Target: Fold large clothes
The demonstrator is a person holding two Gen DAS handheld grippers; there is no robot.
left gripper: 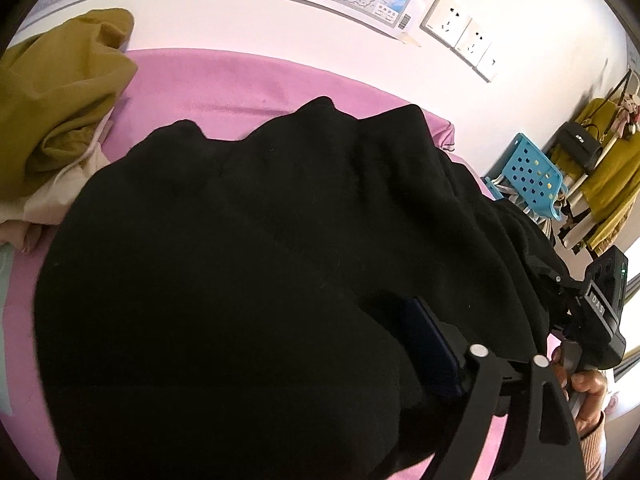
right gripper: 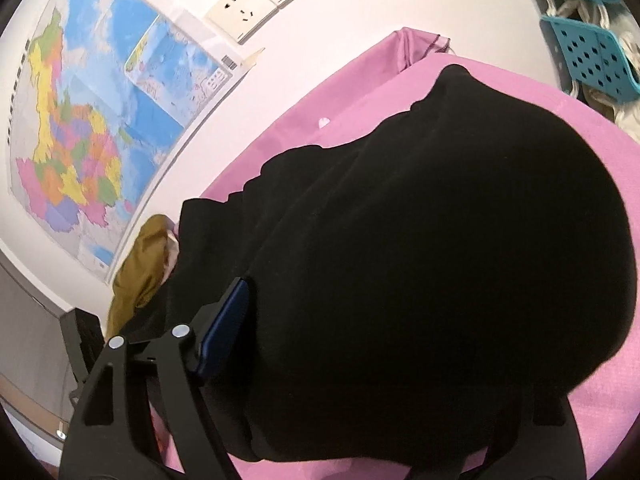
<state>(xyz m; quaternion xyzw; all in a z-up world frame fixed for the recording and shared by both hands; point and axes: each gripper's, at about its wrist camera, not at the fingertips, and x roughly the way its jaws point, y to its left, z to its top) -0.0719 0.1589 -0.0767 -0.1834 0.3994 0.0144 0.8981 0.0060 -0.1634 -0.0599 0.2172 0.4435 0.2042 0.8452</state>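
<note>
left tongs (left gripper: 460, 344), near edge of the left wrist view: one blue ribbed pad (left gripper: 430, 350) lies against the large black knit garment (left gripper: 280, 240); the opposite finger is lost behind dark cloth and the frame, so whether the pads press on a fold or stand free cannot be told. right tongs (right gripper: 320, 340), near edge of the right wrist view: one blue pad (right gripper: 224, 328) rests at the left flank of the same garment, the mate is hidden under the cloth, and the grip is likewise not readable. no earlier view is offered.

the garment lies directly ahead of and beneath both tongs, heaped in a broad rounded mound on the pink woven cloth covering the worktop (left gripper: 224, 80). its long axis appears to run away from the cameras toward the wall, with a wavy hem at the far end. both hands sit at its near edge, close together; neither is clearly nearer. the person's hand (left gripper: 586, 390) holds the right tool at the left view's right margin.

texture: matte, soft, thick, likely to slump when lifted. beyond, a crumpled mustard-yellow fabric heap (left gripper: 60, 92) lies at the far left corner; farther, a coloured wall map (right gripper: 92, 120) and white sockets (left gripper: 452, 24).
</note>
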